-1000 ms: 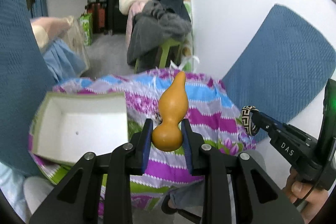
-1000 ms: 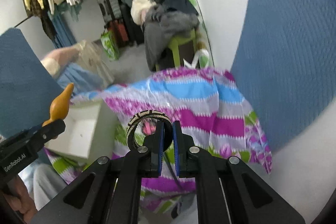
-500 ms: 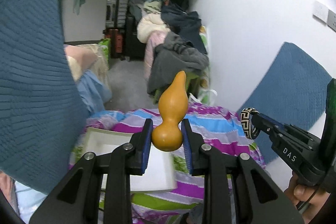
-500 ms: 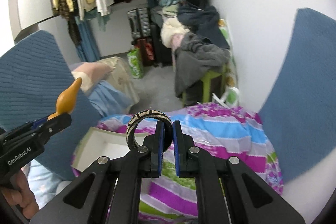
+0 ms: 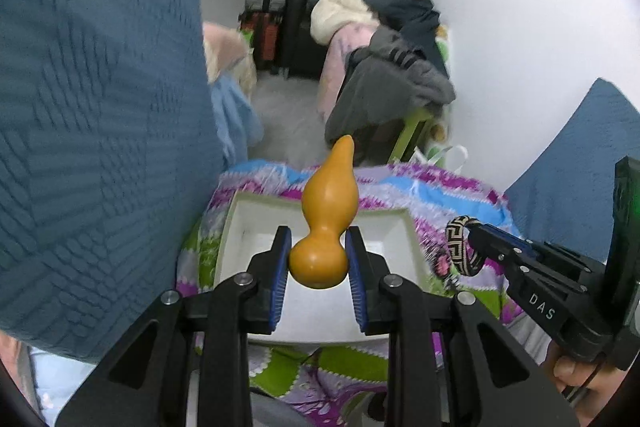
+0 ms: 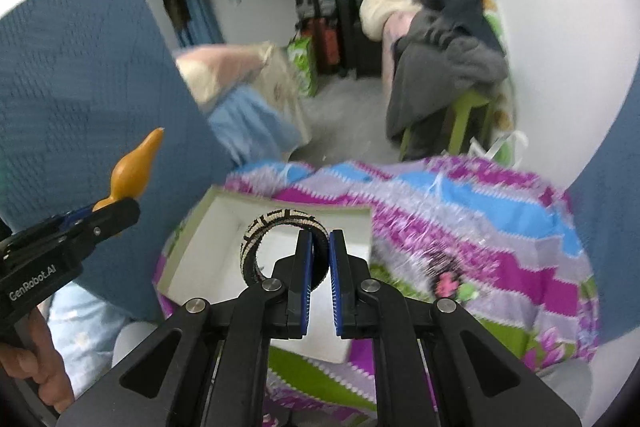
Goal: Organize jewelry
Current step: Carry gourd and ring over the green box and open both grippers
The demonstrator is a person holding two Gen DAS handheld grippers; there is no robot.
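Nothing is stored yet: the white box looks empty. The left gripper clamps the gourd pendant above it; the right gripper, nearly closed, pinches a patterned bangle over the box too.

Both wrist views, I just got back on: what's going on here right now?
A person holds a hand-held gripper in each hand over a white box that sits on a striped floral cloth. The left hand-held gripper is clamped on the round base of an orange gourd-shaped ornament. The right hand-held gripper pinches a black-and-cream woven bangle. Both items are held above the open box; neither has been released yet.
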